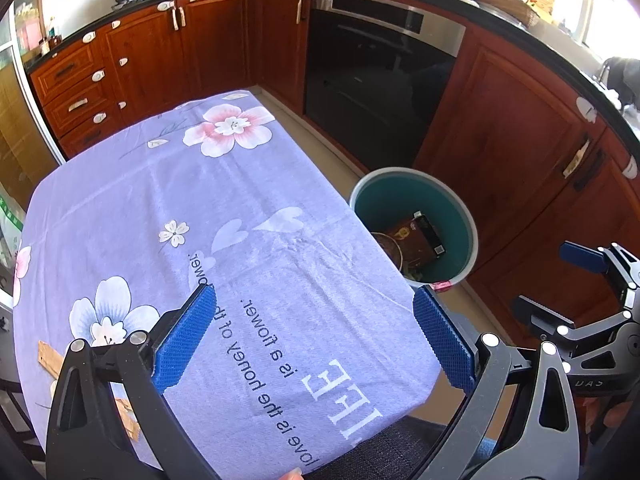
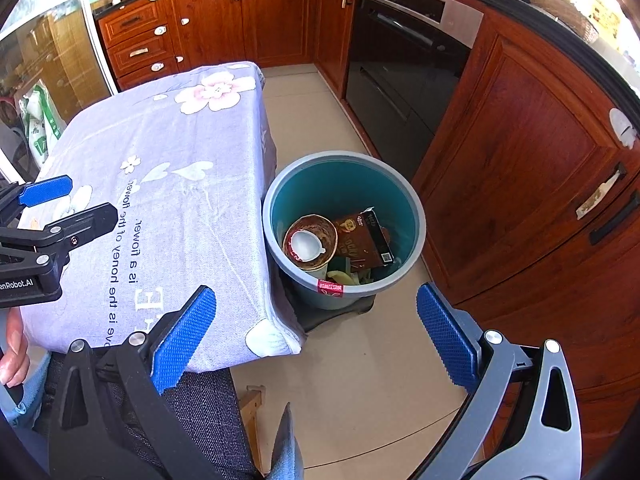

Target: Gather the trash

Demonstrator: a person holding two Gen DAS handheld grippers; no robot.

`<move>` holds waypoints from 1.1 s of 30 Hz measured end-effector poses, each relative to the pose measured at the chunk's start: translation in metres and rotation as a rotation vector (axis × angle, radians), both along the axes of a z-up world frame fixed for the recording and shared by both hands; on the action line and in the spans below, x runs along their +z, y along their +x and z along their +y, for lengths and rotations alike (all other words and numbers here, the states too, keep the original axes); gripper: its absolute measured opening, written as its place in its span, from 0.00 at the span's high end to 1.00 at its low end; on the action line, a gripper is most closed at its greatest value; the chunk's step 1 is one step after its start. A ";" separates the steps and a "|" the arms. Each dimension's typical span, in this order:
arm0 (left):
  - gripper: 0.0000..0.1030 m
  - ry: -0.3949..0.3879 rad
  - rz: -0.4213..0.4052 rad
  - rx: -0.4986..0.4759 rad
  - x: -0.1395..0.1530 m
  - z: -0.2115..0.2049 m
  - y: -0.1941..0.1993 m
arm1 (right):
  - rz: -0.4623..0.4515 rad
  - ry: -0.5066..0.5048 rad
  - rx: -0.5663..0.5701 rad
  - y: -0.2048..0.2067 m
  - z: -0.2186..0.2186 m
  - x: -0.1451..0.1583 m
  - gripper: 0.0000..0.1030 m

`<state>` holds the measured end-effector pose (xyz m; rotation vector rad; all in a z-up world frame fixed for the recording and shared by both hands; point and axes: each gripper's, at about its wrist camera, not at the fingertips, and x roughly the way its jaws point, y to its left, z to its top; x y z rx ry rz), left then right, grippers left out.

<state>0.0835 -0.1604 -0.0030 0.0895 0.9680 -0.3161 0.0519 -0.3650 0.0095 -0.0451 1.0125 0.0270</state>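
Ahead of the left gripper (image 1: 314, 334), in the left wrist view, spreads a lilac tablecloth printed with pink and white flowers and black lettering (image 1: 192, 216), covering a rectangular table. This gripper's two blue-padded fingers (image 1: 186, 340) stand wide apart with nothing between them, hovering above the near end of the cloth. Beyond its right finger, off the table's right edge, a round grey-rimmed teal plastic waste bin (image 1: 472, 224) stands on the floor. Inside it lies a brown cardboard carton (image 1: 420, 240). To the far right the right gripper (image 1: 576, 284) shows from the side, its jaws parted. Behind the table run red-brown wooden kitchen cabinets (image 1: 192, 44) and a black built-in oven with a steel top strip (image 1: 376, 88).

Straight ahead of the right gripper (image 2: 316, 334), in the right wrist view, the waste bin (image 2: 416, 216) sits on the beige floor, close against the table's corner. It holds the brown carton (image 2: 362, 240), a round brown paper bowl (image 2: 316, 240) with a small white cup (image 2: 304, 246) lying in it, and greenish scraps (image 2: 352, 276) below. The gripper's blue-padded fingers (image 2: 448, 340) are spread wide and empty; the left finger is over the cloth's (image 2: 180, 152) near edge, the right over bare floor. At left the left gripper (image 2: 60, 208) appears above the cloth, jaws apart.
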 end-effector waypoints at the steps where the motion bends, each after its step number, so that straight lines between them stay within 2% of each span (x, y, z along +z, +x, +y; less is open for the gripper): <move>1: 0.04 0.001 -0.001 0.001 0.000 0.000 0.000 | 0.001 0.000 0.002 0.000 0.000 0.000 0.06; 14: 0.04 0.003 0.000 0.009 -0.004 0.001 0.000 | 0.011 -0.006 0.010 0.001 0.004 -0.003 0.06; 18: 0.04 -0.017 0.009 -0.011 -0.006 0.001 -0.001 | 0.016 -0.008 0.010 0.002 0.004 -0.006 0.06; 28: 0.04 0.026 -0.004 -0.010 -0.005 -0.005 -0.004 | 0.018 -0.010 0.010 0.004 0.003 -0.007 0.06; 33: 0.04 0.014 0.007 -0.011 -0.006 -0.003 -0.003 | 0.018 -0.011 0.004 0.004 0.001 -0.007 0.06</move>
